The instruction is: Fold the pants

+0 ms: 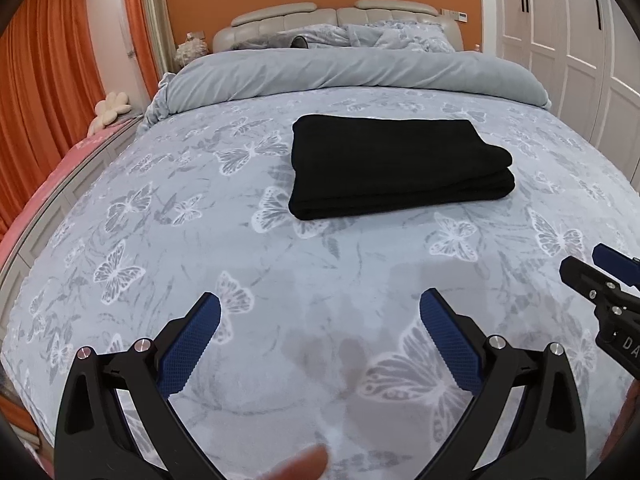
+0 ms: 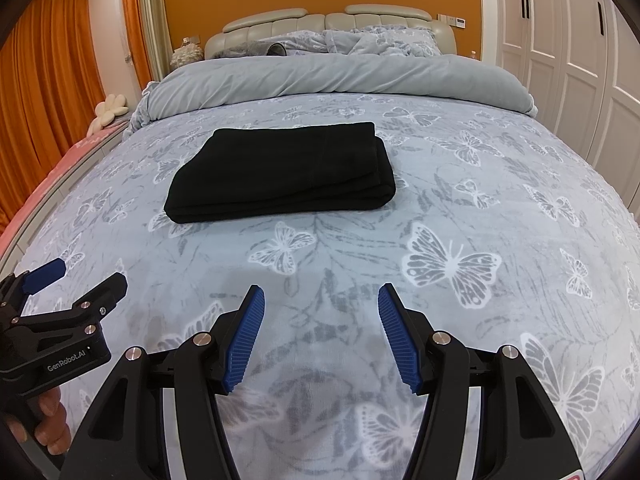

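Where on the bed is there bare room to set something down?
Free: the butterfly blanket between the folded black pants and both open grippers, left and right, plus either side of the pants. Crowded: the rolled duvet and pillows.

A home bedroom; a wide bed under a grey butterfly-print blanket (image 1: 168, 240), a padded beige leather headboard (image 1: 320, 20), orange curtains (image 1: 48, 80), white panelled wardrobe doors (image 1: 560, 40).

Left tool (image 1: 320, 312): fingers spread wide, nothing between them. Right tool (image 2: 321, 304): fingers likewise apart, empty. Both are level, side by side; a blurred fingertip (image 1: 298, 470), probably the left hand's, shows below.
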### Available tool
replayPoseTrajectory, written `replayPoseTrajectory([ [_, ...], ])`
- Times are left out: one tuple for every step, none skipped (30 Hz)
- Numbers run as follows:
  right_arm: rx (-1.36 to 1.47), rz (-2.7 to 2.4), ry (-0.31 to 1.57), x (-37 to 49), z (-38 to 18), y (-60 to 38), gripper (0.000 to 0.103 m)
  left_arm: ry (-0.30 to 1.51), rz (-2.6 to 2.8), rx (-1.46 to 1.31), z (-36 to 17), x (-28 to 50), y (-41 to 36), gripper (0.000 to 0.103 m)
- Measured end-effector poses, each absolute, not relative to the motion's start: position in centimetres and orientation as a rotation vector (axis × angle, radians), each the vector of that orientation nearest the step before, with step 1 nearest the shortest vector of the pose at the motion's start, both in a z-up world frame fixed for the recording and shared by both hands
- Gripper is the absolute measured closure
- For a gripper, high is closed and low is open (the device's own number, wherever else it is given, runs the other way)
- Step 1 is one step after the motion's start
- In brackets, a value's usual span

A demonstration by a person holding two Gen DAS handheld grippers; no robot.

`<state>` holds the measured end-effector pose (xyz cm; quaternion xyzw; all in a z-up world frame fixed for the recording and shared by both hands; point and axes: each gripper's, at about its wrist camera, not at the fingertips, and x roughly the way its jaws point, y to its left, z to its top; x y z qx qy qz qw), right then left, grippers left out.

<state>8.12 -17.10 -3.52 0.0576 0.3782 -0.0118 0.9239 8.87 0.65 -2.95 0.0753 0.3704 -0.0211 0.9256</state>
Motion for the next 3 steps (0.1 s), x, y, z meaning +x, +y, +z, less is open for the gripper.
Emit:
replayPoseTrajectory([
  [0.116, -0.025, 0.776, 8.12, -3.47, -17.08, 0.045, 0.754, -0.044, 0.160, -2.93, 8.78, 0.56, 0.005],
  [0.116, -0.026, 0.775, 8.07, -3.52, -17.10, 0.045, 0.752, -0.048, 0.165, -2.95, 8.69, 0.48, 0.005],
  [0.117, -0.026, 0.774, 8.07, -3.49, -17.10, 0.045, 0.752, -0.051, 0.167, -2.92, 8.69, 0.42, 0.005],
])
